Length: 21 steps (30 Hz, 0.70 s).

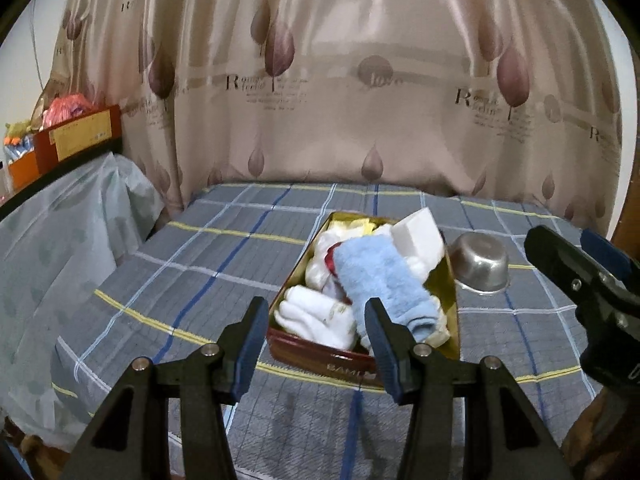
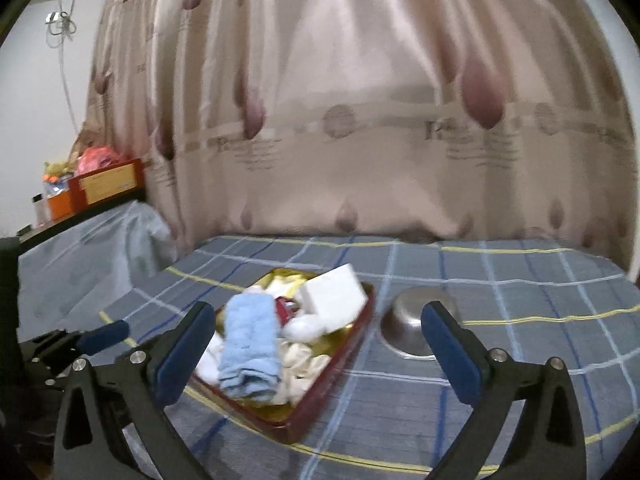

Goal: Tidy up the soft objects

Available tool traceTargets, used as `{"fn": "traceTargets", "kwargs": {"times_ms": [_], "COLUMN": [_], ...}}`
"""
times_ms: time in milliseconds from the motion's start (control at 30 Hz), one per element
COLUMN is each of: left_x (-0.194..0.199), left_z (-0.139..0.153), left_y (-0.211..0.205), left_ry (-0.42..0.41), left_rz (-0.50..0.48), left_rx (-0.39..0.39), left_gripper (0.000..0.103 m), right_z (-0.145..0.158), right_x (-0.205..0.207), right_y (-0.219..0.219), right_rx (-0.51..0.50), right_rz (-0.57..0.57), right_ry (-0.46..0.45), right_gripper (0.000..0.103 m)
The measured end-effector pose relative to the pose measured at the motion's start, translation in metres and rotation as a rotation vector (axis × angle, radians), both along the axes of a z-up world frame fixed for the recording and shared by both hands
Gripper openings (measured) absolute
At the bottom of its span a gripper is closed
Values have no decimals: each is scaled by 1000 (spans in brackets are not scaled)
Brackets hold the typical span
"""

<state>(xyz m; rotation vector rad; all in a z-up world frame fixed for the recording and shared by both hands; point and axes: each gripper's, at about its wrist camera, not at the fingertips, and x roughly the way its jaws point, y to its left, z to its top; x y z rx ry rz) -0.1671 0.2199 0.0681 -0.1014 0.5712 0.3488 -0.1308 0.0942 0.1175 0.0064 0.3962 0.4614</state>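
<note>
- Your left gripper sits nearest the lens, released, its jaws spread with nothing between them, held just short of the near end of the tin.
- Your right gripper is likewise spread wide and grasping nothing; in the left wrist view it shows at the far right, beside the bowl and apart from the tin.
- Beneath everything lies the plaid bedspread, with the satin curtain hanging behind it.
- On that spread the red-and-gold tin holds the soft things, and it looks nearly full, so you appear to be late in the sorting rather than starting it.
- Across the top of the pile lies the rolled blue towel, running lengthwise, its near end at the tin's front wall.
- At the far right corner a white sponge block leans tilted, part of it rising above the rim.
- White socks fill the near left of the tin; what the yellow and red pieces underneath are, you cannot tell.
- Just right of the tin, the steel bowl rests upside down, near it but seemingly not touching.
- For the next move, judge whether the sponge needs pressing flat; approach from above with jaws apart, and steady the tin's edge so it does not slide on the cloth.
</note>
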Motion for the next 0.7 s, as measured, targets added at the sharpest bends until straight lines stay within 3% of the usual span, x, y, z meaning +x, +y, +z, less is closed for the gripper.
{"fn": "traceTargets", "kwargs": {"times_ms": [233,700], "left_x": [-1,-5], "left_z": [8,8], "left_y": [-13,-28], "left_ry": [-22,-39], "left_rz": [-16,-56], "left_rx": [28,43], "left_gripper": [60,60], "right_z": [8,18], "right_x": [-14,-29], "right_y": [-15,-23], "right_rx": [-28,-37], "right_rz": [-46,-53], "right_ry": [-53,-88], "right_gripper": [102,102]}}
